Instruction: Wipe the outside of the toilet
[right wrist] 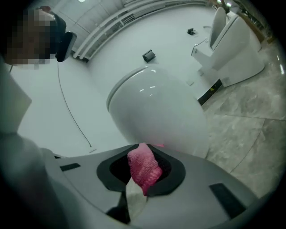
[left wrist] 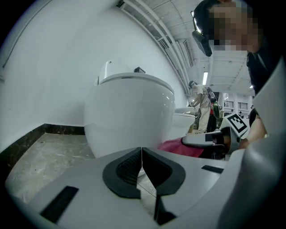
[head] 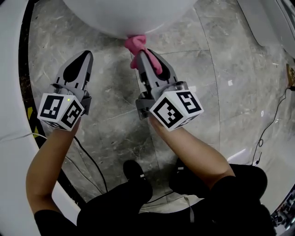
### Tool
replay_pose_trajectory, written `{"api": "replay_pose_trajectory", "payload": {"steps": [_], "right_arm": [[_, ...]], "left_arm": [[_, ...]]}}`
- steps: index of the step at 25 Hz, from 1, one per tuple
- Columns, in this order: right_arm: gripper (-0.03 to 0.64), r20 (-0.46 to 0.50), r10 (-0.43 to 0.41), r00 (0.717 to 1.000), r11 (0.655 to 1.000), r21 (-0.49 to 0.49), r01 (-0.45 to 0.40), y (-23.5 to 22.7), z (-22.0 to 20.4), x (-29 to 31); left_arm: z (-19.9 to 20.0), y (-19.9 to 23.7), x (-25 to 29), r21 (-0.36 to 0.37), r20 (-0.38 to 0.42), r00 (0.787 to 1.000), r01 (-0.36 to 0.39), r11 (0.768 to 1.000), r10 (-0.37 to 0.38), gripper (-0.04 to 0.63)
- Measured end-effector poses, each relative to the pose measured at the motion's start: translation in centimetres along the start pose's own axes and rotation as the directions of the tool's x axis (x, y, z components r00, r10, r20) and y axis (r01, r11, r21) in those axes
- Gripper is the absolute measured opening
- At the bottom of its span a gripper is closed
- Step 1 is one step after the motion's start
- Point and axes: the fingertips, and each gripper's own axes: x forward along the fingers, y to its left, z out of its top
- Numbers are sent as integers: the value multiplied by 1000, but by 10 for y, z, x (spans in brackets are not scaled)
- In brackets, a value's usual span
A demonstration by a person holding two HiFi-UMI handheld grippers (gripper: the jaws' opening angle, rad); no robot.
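Toilet (head: pixel 129 14) at upper centre of head view, white and rounded, over grey marble floor (head: pixel 221 92). Pink cloth (head: pixel 136 44) pressed against its lower outside curve, near top centre of the frame. Right gripper (head: pixel 142 59) at centre, fingers clenched on the pink cloth, with a bunch of it sticking out between them. Left gripper (head: pixel 84 57) at left, apart from the toilet, fingers closed together and grasping nothing. Black cable (head: pixel 87 156) on the floor at lower left.

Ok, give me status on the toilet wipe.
Left gripper shut, empty, held beside. Right gripper shut on pink cloth, cloth tip against toilet bowl. Black cable on floor near feet, not in the way.
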Motion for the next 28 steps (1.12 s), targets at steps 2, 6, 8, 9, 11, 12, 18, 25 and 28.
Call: {"api": "replay_pose_trajectory", "payload": {"steps": [2,6,8,9,11,12,18,25,28], "right_arm": [[71,-19,41,999,998,-48,-42,22,-10,20],[71,-80,24,997,955,-292,-46,46,-26,54],[71,-104,-1,995,935,-354,-36,52,-36,73],[71,-113,-9,994,931,-362,-33,55,-41,84],[71,-118,-24,993,930,-368,-21,62,-51,106],[71,-113,-32,993,928,-372,-12,66,-53,116],[71,-94,-55,994,931,-365,17,67,-55,145],[69,-105,-67,992,921,-388,21,42,-54,116],[69,-74,-107,991,924,-376,72,12,-43,88]], "left_arm": [[2,1,-2,-1,13,1000,-10,1000,10,17],[4,10,-6,-47,45,996,-72,996,75,17],[-1,19,-9,-113,46,991,-121,986,127,17],[-4,22,-11,-136,42,989,-137,981,144,17],[-8,27,-15,-149,37,986,-157,976,164,17],[-8,31,-17,-150,37,984,-167,974,174,17],[-13,40,-12,-144,22,981,-187,972,192,17],[-21,25,1,-144,1,989,-149,978,151,17],[-26,12,16,-182,-20,993,-118,976,117,17]]}}
